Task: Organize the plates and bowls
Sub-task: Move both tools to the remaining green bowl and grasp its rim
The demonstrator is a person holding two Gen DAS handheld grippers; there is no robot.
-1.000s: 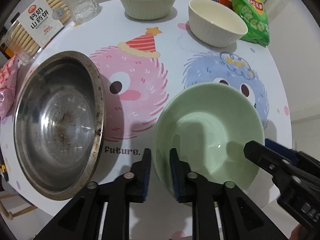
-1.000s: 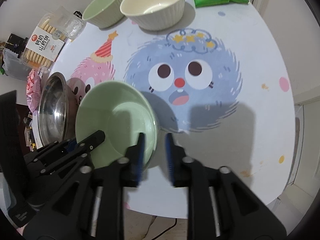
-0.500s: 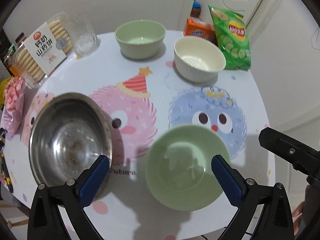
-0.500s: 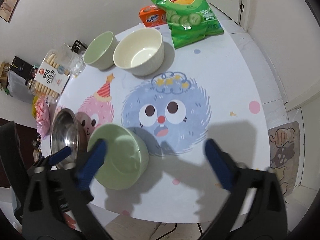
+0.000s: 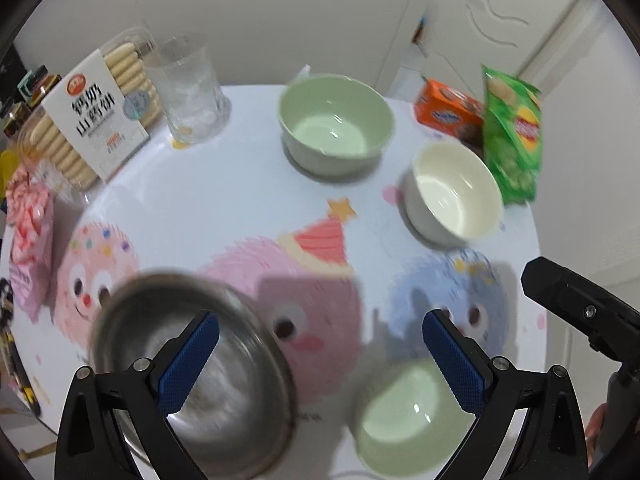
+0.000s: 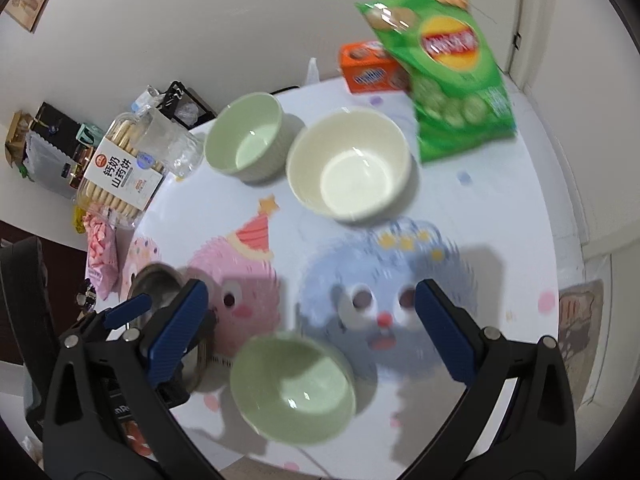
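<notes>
A smooth light-green bowl (image 5: 408, 420) (image 6: 294, 386) rests free on the round table's near edge. Left of it sits a steel bowl (image 5: 192, 368) (image 6: 158, 282). At the back stand a ribbed green bowl (image 5: 336, 124) (image 6: 246, 136) and a ribbed cream bowl (image 5: 454, 194) (image 6: 348, 166). My left gripper (image 5: 316, 352) hovers above the table, wide open, with nothing between its blue pads. My right gripper (image 6: 312, 328) is likewise wide open and empty, above the smooth green bowl. The right gripper's body shows at the right edge of the left wrist view.
A biscuit box (image 5: 86, 116) (image 6: 120, 168), a clear glass (image 5: 192, 88) and a pink packet (image 5: 30, 220) line the left side. An orange box (image 5: 448, 114) (image 6: 372, 66) and a green crisp bag (image 5: 512, 132) (image 6: 452, 76) stand at the back right. The tablecloth (image 5: 240, 208) shows cartoon monsters.
Both grippers let go of the smooth green bowl's rim, opened wide, and rose away from the table. The bowl stays on the table near the front edge.
</notes>
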